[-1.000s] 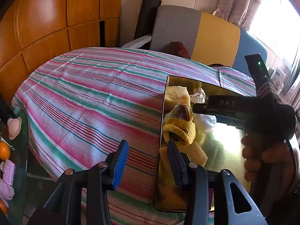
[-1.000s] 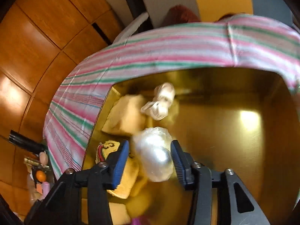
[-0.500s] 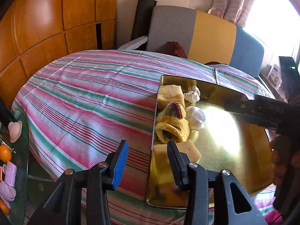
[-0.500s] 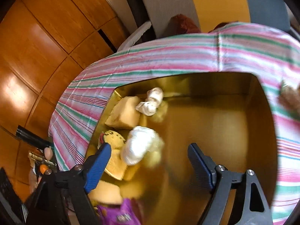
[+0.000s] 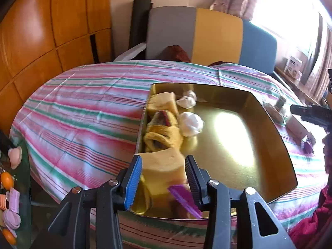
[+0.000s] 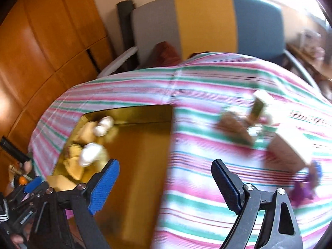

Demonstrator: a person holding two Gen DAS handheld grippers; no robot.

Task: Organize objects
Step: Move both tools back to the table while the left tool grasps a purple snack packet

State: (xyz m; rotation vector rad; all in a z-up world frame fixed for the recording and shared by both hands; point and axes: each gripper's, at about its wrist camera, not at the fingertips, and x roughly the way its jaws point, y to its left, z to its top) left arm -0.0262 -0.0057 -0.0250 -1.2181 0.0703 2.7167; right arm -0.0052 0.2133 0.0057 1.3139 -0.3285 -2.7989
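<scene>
Swinging our right gripper, jaws just opened wide and empty, right of the gold tray toward leftover clutter; left gripper half-open, holding nothing. Approach the next item low and centered.

The bench is covered by a cloth striped in pink, green and white. A shiny gold tray lies flat on the cloth, toward the near right of the left wrist view. To the right of the tray, loose things lie directly on the cloth: a brown piece, a tan box and a small purple thing, all blurred.
</scene>
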